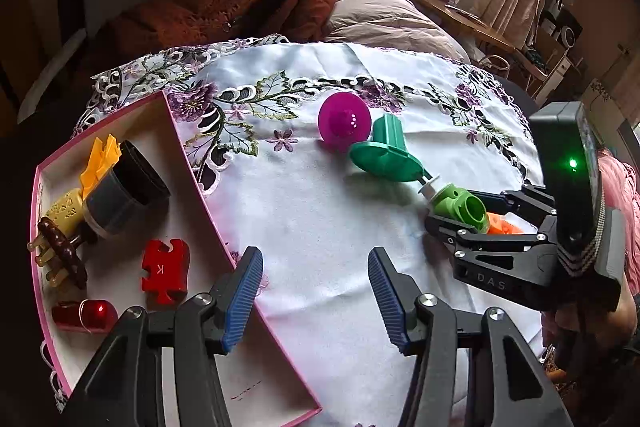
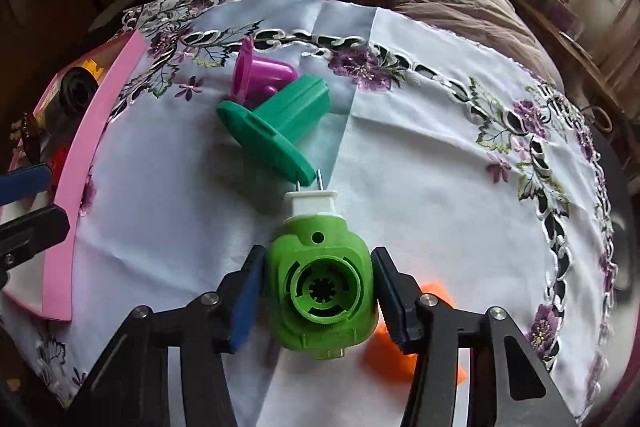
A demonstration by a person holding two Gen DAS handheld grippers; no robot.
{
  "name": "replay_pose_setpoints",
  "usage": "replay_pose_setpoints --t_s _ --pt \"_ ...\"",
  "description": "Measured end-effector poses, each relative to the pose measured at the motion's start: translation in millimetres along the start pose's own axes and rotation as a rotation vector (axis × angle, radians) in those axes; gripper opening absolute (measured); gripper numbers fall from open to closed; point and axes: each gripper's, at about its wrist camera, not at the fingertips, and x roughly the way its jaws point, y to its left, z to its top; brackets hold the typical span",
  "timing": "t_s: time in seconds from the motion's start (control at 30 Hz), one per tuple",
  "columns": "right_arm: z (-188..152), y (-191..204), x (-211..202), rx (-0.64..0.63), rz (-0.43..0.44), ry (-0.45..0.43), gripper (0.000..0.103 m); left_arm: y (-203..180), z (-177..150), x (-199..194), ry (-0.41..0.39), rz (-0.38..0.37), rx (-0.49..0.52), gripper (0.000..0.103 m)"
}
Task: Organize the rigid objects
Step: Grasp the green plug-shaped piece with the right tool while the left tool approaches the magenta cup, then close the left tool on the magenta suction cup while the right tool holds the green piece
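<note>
Between the blue pads of the right gripper (image 2: 316, 301), a light green plastic housing (image 2: 320, 291) is sitting with its round socket facing the camera; both pads are pressing against its flanks, so the jaws are closing on it at roughly mid-width. Its white end piece (image 2: 313, 203), carrying two thin metal pins, is pointing away from the gripper toward the far side of the tablecloth (image 2: 420, 187). Just beside the housing, partly under the right finger, an orange part (image 2: 394, 355) is lying on the cloth. Beyond the housing, a teal flanged piece (image 2: 276, 131) is lying on its side, its disc edge nearly touching the pins. Behind the teal piece, and touching it, a magenta flanged cup (image 2: 260, 75) is also lying tipped over.

Seen from the left wrist, the left gripper (image 1: 316, 297) is hovering wide open with nothing between its fingers, its left finger hanging over the near wall of the pink box (image 1: 192, 163), well apart from the housing. Inside that box, nearest the gripper, a red cylinder (image 1: 86, 315) and a red puzzle-shaped tile (image 1: 165, 269) are lying; farther in are a brown hair claw (image 1: 60, 257), a dark cup-shaped part (image 1: 124, 189), a pale yellow cylinder (image 1: 66, 211) and a yellow ridged part (image 1: 100, 157).
</note>
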Motion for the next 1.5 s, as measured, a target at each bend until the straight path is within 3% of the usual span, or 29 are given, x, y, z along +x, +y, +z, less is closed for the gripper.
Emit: replay_pose_setpoints --t_s 0.1,0.2,0.47,0.6,0.73,1.27,1.33,1.4,1.43,1.5 --pt "3.1 -25.6 -17.3 0.130 0.049 -0.075 0.053 0.9 2.5 -0.2 -0.005 0.001 0.002 0.056" --pt "2.0 -52.5 -27.8 0.266 0.035 -0.125 0.053 1.7 6.5 1.4 -0.006 0.007 0.000 0.056" --pt "1.1 -85.3 -47.9 0.449 0.001 -0.239 0.053 -8.7 28.1 17.0 -0.003 0.003 0.022 0.056" --pt "-6.4 -104.8 -57.4 0.559 0.019 -0.290 0.053 -15.6 44.6 32.5 -0.009 -0.004 0.048 0.063" --pt "-6.5 -107.6 -56.1 0.578 0.026 -0.283 0.053 -19.5 60.6 51.3 0.000 -0.036 0.056 0.084" --pt "-1.8 -95.7 -48.4 0.511 0.034 -0.254 0.053 -14.5 104.9 115.5 0.047 -0.105 0.026 0.092" --pt "-0.9 -94.3 -47.2 0.503 0.028 -0.249 0.053 -15.1 106.9 122.3 0.050 -0.109 0.026 0.090" --pt "-0.4 -93.7 -45.3 0.496 0.024 -0.242 0.053 -17.6 106.4 126.8 0.063 -0.140 0.030 0.071" --pt "-0.3 -93.6 -44.4 0.494 0.021 -0.239 0.053 -19.9 105.6 124.7 0.048 -0.132 0.045 0.054" --pt "0.2 -93.1 -42.4 0.490 0.016 -0.232 0.053 -19.4 103.2 123.1 0.056 -0.164 0.033 0.053"
